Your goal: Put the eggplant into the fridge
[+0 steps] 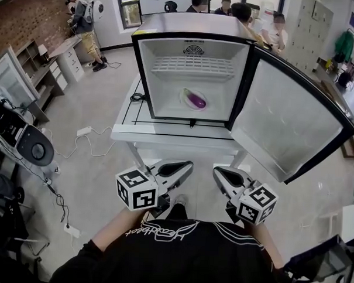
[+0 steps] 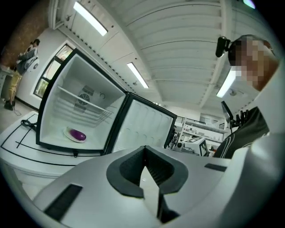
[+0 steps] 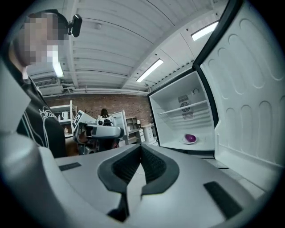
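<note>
The purple eggplant point(image 1: 196, 99) lies on a small white plate point(image 1: 188, 96) on the floor of the open mini fridge point(image 1: 188, 26). The eggplant point(image 2: 78, 134) also shows in the left gripper view, and the eggplant point(image 3: 190, 138) in the right gripper view. The fridge door point(image 1: 289, 128) is swung wide to the right. My left gripper point(image 1: 183, 166) and right gripper point(image 1: 220, 172) are held close to the person's chest, well short of the fridge. Both are shut, and neither the left gripper point(image 2: 143, 169) nor the right gripper point(image 3: 133, 174) has anything between its pads.
The fridge stands on a white table point(image 1: 136, 133). Cables and a power strip point(image 1: 84, 131) trail over the floor at the left, beside dark equipment point(image 1: 24, 143). Desks point(image 1: 63, 57) line the brick wall, and several people stand behind the fridge.
</note>
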`<action>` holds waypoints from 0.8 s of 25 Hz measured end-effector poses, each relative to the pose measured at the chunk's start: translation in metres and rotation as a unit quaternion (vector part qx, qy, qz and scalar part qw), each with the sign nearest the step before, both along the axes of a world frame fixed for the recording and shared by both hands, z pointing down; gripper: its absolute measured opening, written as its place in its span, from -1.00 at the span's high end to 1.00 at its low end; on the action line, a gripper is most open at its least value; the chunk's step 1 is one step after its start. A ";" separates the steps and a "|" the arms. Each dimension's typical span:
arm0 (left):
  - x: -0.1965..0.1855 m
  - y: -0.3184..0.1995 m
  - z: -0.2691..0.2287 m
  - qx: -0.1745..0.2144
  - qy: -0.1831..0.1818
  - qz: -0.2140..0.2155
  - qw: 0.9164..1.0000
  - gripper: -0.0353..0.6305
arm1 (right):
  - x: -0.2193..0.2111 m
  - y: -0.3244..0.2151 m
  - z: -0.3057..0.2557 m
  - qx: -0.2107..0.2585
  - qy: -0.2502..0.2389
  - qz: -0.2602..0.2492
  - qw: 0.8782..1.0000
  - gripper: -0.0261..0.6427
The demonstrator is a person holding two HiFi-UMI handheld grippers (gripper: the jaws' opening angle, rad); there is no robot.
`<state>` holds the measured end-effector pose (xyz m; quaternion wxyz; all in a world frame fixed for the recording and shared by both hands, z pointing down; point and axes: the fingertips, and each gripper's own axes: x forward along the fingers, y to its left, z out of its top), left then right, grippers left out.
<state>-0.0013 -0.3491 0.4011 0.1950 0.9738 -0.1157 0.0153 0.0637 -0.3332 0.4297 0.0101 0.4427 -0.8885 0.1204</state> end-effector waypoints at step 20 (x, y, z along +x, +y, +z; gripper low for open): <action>-0.010 0.145 -0.007 0.016 0.006 0.027 0.999 0.87 | -0.031 0.145 -0.008 -0.004 0.020 -0.027 0.999 0.90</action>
